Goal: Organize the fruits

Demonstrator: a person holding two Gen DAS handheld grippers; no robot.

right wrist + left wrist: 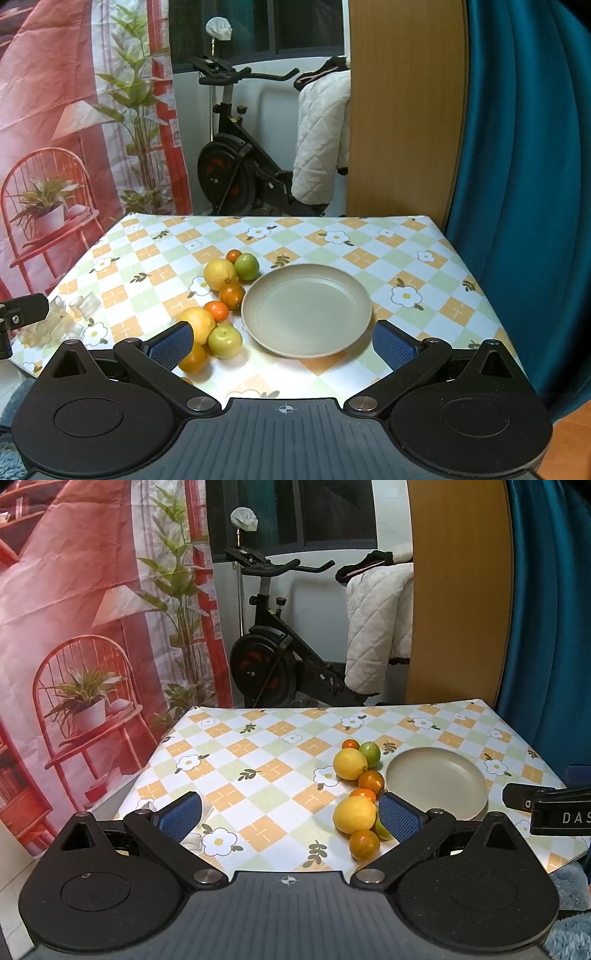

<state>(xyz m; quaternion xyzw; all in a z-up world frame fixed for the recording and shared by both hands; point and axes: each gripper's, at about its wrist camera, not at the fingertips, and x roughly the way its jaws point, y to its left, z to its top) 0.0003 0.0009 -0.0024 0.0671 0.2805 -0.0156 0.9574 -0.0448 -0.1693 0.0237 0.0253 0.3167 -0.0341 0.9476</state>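
Right gripper (282, 341) and left gripper (290, 814) both gape empty. Advise clamping the lower-left lemon (195, 325) squarely, then lifting clear to the centre plate (306, 310).

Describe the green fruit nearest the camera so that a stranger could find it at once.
Start at the beige plate on the checked tablecloth; a line of fruit runs along its left side. At the line's near end sits the near green fruit, touching a yellow lemon. The other green fruit lies at the far end.

Matt ceramic plate (306, 312); glossy tablecloth (406, 258); smooth-skinned fruits (220, 274).
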